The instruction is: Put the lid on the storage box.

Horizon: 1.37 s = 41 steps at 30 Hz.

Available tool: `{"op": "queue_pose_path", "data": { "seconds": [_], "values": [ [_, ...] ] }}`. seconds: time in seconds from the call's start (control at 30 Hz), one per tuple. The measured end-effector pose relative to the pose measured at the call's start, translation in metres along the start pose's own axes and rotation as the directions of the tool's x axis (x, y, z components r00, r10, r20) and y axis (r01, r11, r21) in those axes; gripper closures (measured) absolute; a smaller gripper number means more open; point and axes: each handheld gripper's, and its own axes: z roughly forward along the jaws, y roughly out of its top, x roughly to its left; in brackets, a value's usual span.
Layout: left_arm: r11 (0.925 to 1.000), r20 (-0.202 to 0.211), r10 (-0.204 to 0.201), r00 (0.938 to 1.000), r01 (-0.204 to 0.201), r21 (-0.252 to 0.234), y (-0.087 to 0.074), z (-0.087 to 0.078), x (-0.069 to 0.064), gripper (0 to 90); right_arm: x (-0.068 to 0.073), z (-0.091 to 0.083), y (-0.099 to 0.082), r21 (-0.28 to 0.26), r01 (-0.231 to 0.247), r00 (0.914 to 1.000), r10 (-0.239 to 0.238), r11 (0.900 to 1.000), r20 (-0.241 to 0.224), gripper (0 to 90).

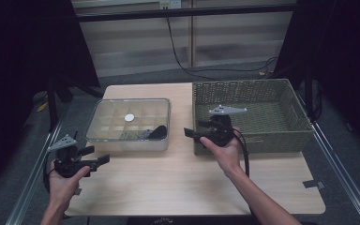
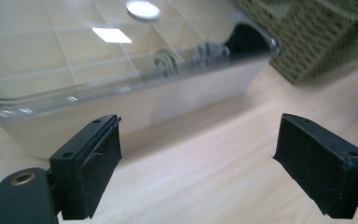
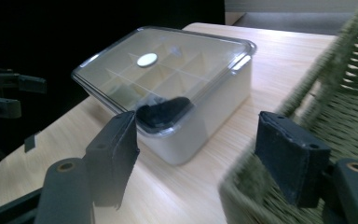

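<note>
A clear-lidded compartment box (image 1: 129, 124) stands on the wooden table (image 1: 168, 183), left of a green woven basket (image 1: 251, 115). A white disc (image 1: 129, 117) sits on the lid, and a dark object (image 1: 158, 132) lies in a near compartment. My left gripper (image 1: 97, 155) hovers off the box's near left corner, open and empty. In the left gripper view, its gripper (image 2: 196, 172) faces the box (image 2: 121, 60). My right gripper (image 1: 193, 129) is at the basket's front left corner, open and pointing at the box. In the right gripper view, its gripper (image 3: 198, 158) holds nothing, with the basket (image 3: 349, 93) beside one jaw.
The basket looks empty inside. A piece of tape (image 1: 311, 183) sticks off the table's right edge. Metal rails (image 1: 342, 159) run along both sides of the table, with dark surroundings beyond. A black cable (image 1: 183, 65) crosses the floor behind the table.
</note>
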Motion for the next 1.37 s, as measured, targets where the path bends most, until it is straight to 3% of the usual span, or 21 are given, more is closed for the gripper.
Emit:
{"op": "queue_pose_path", "data": {
  "seconds": [0.2,0.27,0.3,0.33,0.47,0.67,0.87,0.97,1.07,1.3,1.37],
  "values": [
    [0.9992,0.036,0.031,0.9988,-0.032,0.022,-0.005,0.006,-0.021,13.5,-0.005,-0.024,-0.012,-0.008,-0.001,0.9998,0.001,1.0,0.02,29.0],
    [0.9999,0.091,0.011,0.9958,-0.011,0.003,-0.006,0.008,-0.026,13.1,-0.006,-0.031,-0.016,-0.002,0.004,0.9996,-0.004,1.0,0.027,29.0],
    [0.9999,0.091,0.011,0.9958,-0.011,0.003,-0.006,0.008,-0.026,14.0,-0.006,-0.031,-0.016,-0.002,0.004,0.9996,-0.004,1.0,0.027,29.0],
    [0.9992,0.07,0.036,0.9969,-0.037,0.015,-0.006,0.013,-0.032,13.9,-0.008,-0.037,-0.021,0.008,0.008,0.9991,-0.008,0.9999,0.042,29.0],
    [0.9988,0.086,0.044,0.9954,-0.046,0.02,-0.008,0.023,-0.041,13.5,-0.014,-0.051,-0.032,-0.002,-0.008,0.9984,0.008,1.0,0.055,29.2],
    [0.9982,0.106,0.026,0.9941,-0.02,-0.057,-0.011,0.032,-0.056,13.0,-0.021,-0.074,-0.048,0.003,-0.023,0.9967,0.022,0.9997,0.078,29.1],
    [0.9989,0.136,0.032,0.9903,-0.027,-0.039,-0.015,0.041,-0.07,12.5,-0.028,-0.089,-0.066,0.012,-0.04,0.9938,0.038,0.9991,0.105,29.2],
    [0.9983,0.138,0.056,0.9889,-0.053,-0.023,-0.022,0.044,-0.078,12.4,-0.029,-0.096,-0.078,0.009,-0.043,0.9928,0.042,0.999,0.112,29.2],
    [0.9981,0.144,0.062,0.9876,-0.06,-0.016,-0.025,0.045,-0.08,12.2,-0.032,-0.101,-0.092,0.032,-0.057,0.9917,0.053,0.9979,0.117,29.3],
    [0.9984,0.154,0.055,0.9865,-0.052,-0.02,-0.034,0.044,-0.081,12.0,-0.038,-0.112,-0.105,0.021,-0.068,0.9876,0.065,0.9974,0.143,29.7],
    [0.9982,0.135,0.06,0.989,-0.059,-0.008,-0.036,0.046,-0.08,11.6,-0.041,-0.112,-0.107,0.024,-0.071,0.9866,0.067,0.9971,0.149,29.5]
  ]
}}
